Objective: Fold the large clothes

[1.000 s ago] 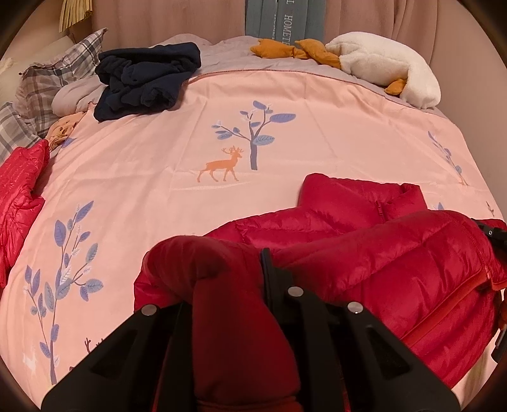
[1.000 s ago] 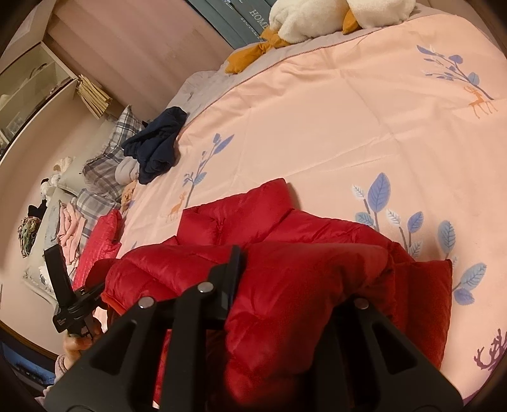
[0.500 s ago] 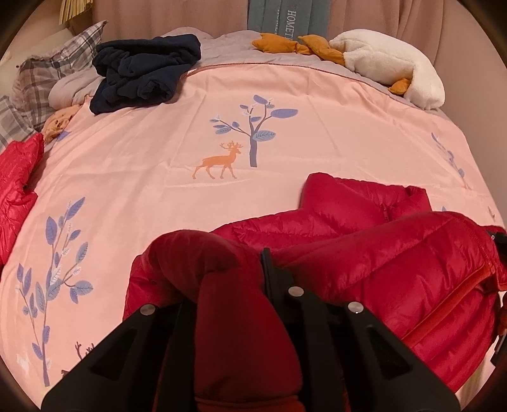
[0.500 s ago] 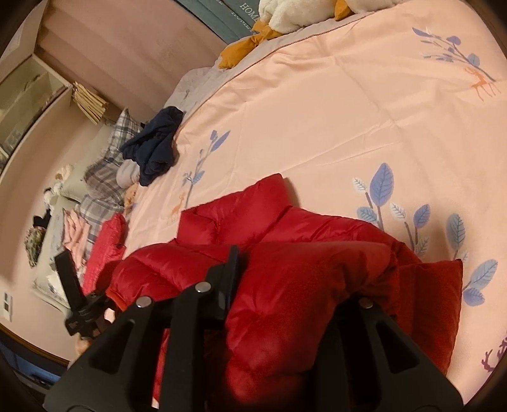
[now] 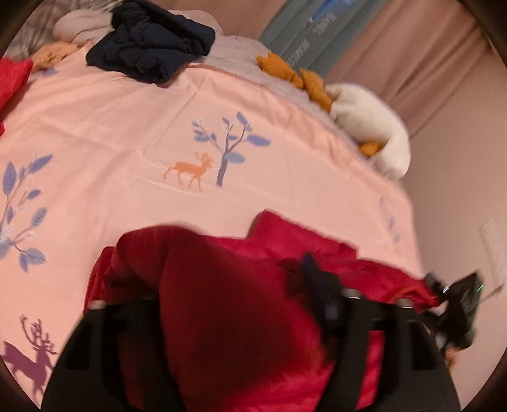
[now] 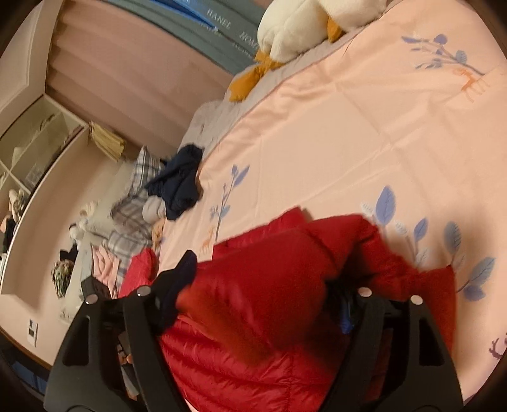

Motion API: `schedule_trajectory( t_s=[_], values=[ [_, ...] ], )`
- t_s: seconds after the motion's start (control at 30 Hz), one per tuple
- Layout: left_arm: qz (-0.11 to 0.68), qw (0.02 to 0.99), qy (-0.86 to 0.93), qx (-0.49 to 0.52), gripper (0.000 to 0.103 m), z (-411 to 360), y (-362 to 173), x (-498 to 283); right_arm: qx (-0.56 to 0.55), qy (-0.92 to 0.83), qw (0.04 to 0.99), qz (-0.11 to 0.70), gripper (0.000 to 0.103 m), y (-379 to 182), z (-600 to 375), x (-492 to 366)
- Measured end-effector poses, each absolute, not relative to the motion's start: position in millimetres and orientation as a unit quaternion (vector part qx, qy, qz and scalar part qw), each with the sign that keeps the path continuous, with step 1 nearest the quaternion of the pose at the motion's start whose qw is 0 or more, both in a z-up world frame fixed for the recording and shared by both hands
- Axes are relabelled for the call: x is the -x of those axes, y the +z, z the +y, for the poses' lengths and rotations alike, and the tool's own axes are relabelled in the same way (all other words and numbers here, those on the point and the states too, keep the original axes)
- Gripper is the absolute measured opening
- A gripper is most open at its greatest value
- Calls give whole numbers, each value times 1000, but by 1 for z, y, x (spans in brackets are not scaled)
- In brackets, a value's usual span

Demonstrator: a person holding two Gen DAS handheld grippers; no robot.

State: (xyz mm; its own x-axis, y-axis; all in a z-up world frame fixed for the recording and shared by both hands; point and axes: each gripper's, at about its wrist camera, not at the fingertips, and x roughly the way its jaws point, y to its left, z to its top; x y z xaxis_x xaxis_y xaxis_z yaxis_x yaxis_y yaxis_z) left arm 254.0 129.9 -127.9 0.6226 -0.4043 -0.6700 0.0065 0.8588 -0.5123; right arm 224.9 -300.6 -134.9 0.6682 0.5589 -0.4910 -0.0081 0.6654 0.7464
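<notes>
Both claws opening, red puffer jacket [image 5: 221, 301] bunched on the pink bedspread [image 5: 111, 126] between the spread jaws.
Left gripper [image 5: 228, 304] and right gripper [image 6: 256, 288]: fabric between the fingers, pads look clear, blurred. Left view alone: navy clothes [image 5: 152, 38] at 11 o'clock, right unit at 4. Right view alone: shelf [image 6: 35, 142] at 9 o'clock.

Home bedroom. Bed [image 5: 104, 133] under pink duvet cover printed with deer and blue-leaved trees. Plaid pillows [image 6: 136, 202] at one side, white plush toy [image 6: 304, 25] with orange feet at far edge. Loose clothes lying about: dark navy garment [image 5: 155, 41], red puffer jacket [image 6: 253, 301]. Pinkish curtains [image 5: 421, 63] behind; built-in shelving [image 6: 35, 142] along wall.
</notes>
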Motion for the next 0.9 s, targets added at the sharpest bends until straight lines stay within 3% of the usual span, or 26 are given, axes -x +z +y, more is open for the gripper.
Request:
schedule_trajectory(
  t_s=[0.07, 0.43, 0.57, 0.9],
  values=[
    [395, 878, -109, 248, 86, 136, -120, -253, -376, 164, 836, 365, 79, -133, -306, -224],
    [328, 904, -57, 268, 94, 166, -96, -247, -340, 102, 884, 305, 85, -107, -316, -209],
    [343, 913, -57, 213, 94, 153, -97, -247, -299, 92, 900, 303, 85, -101, -306, -209],
    [437, 897, -48, 56, 94, 95, -144, -269, -130, 48, 902, 408, 85, -144, -252, -242]
  ],
)
